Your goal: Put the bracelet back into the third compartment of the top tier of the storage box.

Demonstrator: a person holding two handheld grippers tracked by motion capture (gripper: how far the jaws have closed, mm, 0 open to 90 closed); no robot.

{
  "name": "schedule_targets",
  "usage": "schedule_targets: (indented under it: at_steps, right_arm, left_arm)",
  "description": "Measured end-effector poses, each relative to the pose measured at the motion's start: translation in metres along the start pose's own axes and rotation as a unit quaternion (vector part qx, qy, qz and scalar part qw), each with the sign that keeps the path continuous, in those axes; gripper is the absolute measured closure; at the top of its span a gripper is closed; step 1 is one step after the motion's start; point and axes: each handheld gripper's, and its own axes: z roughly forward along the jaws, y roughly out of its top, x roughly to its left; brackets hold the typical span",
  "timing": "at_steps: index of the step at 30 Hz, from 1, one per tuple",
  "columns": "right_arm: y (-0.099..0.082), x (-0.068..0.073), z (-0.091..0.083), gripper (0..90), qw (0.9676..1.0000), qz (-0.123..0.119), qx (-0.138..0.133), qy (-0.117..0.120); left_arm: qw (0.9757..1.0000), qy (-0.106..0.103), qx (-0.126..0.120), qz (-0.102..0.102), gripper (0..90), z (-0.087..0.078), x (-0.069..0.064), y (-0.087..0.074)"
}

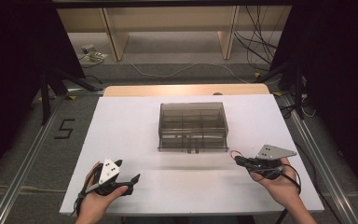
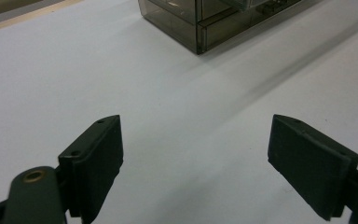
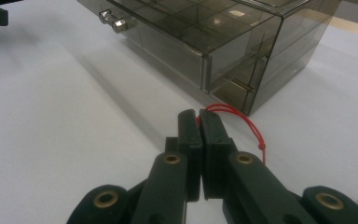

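One smoky drawer box (image 1: 193,127) mid-table (image 1: 121,126)

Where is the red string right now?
The red string is pinched in the shut right gripper, looping out toward the near corner of the smoky drawer box; in the high view it sits right of the box.

The smoky drawer box (image 1: 193,126) stands mid-table as the one obstacle, with bare white table (image 1: 135,135) to its left, right and near side for passing.
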Motion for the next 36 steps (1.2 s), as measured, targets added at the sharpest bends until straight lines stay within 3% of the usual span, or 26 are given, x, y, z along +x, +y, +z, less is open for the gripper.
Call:
schedule_targets:
  at_steps: [36]
  right_arm:
    - [0.011,0.001,-0.006,88.4,0.9998,-0.010,-0.015,-0.011]
  left_arm:
    - [1.0000,0.003,0.001,0.002,17.9,0.000,0.000,0.000]
